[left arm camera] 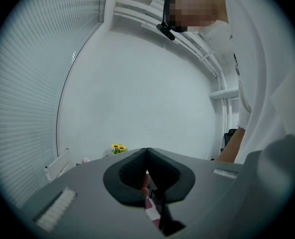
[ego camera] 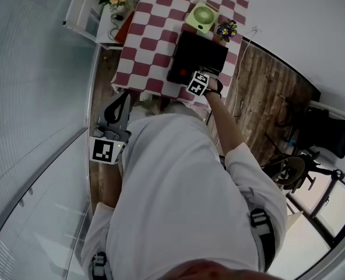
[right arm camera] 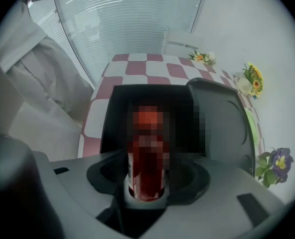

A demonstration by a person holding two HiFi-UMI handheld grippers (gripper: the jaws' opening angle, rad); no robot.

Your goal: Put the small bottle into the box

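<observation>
- Two jaws of the right hand-held gripper (right arm camera: 146, 185) are clamped on the small bottle (right arm camera: 146, 166), whose red body is gripped between them.
- Just beyond that hand-held gripper, the black box (right arm camera: 112, 118) is seen on the checked surface (right arm camera: 137, 68), its lid (right arm camera: 222, 123) open at the right.
- The left hand-held gripper (left arm camera: 146, 156) is clenched on nothing, well apart from the box, beside the person's torso.

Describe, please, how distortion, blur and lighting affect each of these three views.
Head view: even light, straight lines bowed by the wide angle. Left gripper view: fisheye circle with black corners, near jaws soft. Right gripper view: same fisheye circle; a mosaic patch covers the top of the small bottle, and the box behind is dark.
</observation>
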